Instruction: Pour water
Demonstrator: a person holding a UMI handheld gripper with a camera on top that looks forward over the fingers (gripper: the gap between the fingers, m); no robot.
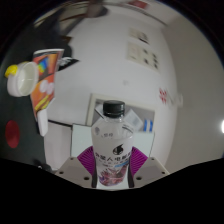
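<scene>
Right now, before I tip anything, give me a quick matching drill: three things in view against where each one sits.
Things:
1. water bottle
2. orange paper cup
3. white table

Places:
A. up and to the left, beyond the fingers
B. between the fingers, black cap up
C. the surface behind the bottle

Pairs: 1-B, 2-A, 3-C

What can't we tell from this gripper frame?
- Bottle: base cut off between the fingers, so water level is unreadable, gripper view.
- Label text on bottle: too small.
- Paper cup: inside hidden by its wall; contents unknown.
- Gripper: finger contact with the bottle unclear.
</scene>
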